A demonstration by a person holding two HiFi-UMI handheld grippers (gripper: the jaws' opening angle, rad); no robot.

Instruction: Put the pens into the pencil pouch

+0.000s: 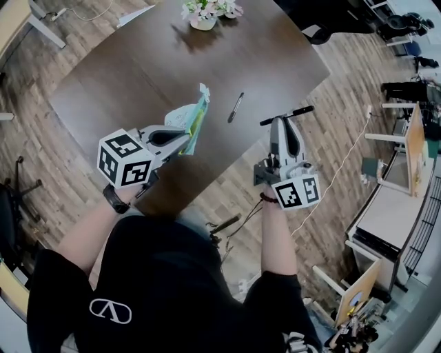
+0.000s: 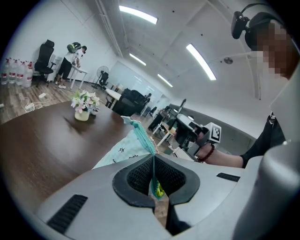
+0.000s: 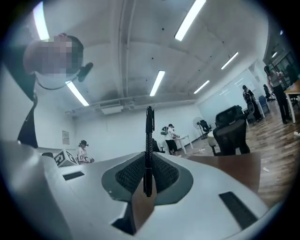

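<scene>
At the left gripper (image 1: 185,140) (image 2: 153,165): jaws pressed almost fully together, pinching the edge of a mint-green fabric pencil pouch (image 1: 192,118) (image 2: 123,151) with a teal zipper strip. Grips only the near rim of it, a thin fold caught between the black ribbed pads (image 2: 136,177), with a bit of yellow showing low in the pinch. Leaves the rest of the pouch sticking out ahead of the jaw tips over the dark brown wooden table (image 1: 131,69) (image 2: 37,140), zipper side uppermost.

At the right gripper (image 1: 280,123) (image 3: 148,172): jaws narrowly apart, clamped on a slim black pen (image 1: 287,115) (image 3: 149,140). Holds it crosswise to the jaws, short end below the pads, most of the length beyond them on the other side.

Ahead of both grippers and between them: a second dark pen (image 1: 236,107), flat on the table, near the pouch's far corner but apart from it.

Further ahead of the left gripper: a small pale pot of pink and white flowers (image 1: 204,12) (image 2: 83,105) on the table.
</scene>
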